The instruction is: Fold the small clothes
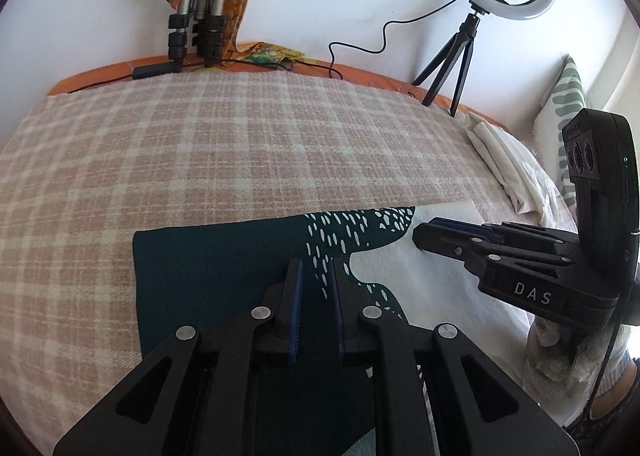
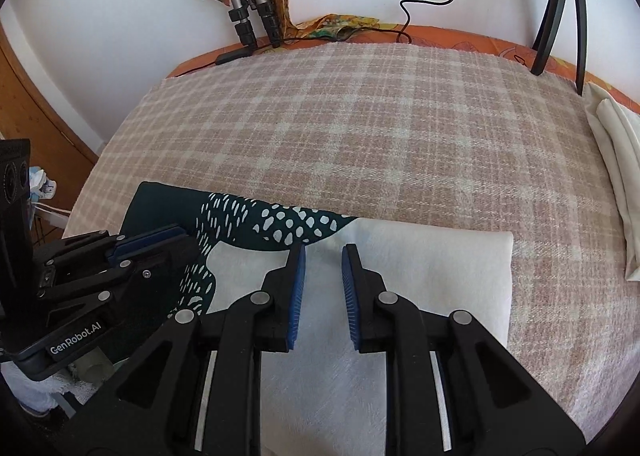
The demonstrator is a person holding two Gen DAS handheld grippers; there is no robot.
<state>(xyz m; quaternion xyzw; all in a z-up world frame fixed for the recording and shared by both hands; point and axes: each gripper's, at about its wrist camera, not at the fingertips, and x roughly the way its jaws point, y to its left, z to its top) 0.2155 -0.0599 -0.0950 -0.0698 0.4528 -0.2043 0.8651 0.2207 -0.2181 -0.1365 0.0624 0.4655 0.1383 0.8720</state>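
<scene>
garment (image 2: 400,276) flat on plaid blanket (image 2: 360,128), long axis left-right | left gripper (image 1: 318,268) over dark end, right gripper (image 2: 324,256) over white end | both jaws apart, empty

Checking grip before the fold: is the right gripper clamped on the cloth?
No, the right gripper is open, its pads apart above the white-and-green cloth.

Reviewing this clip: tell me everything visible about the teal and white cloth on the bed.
The cloth lies flat on the plaid blanket, at its near side. Its left part is dark teal, its right part white, with white dashes and spots across the wavy boundary. It looks like thin woven fabric, with straight far and right edges. The left gripper is over the teal part and the right gripper over the white; both are open, and contact cannot be told.
</scene>
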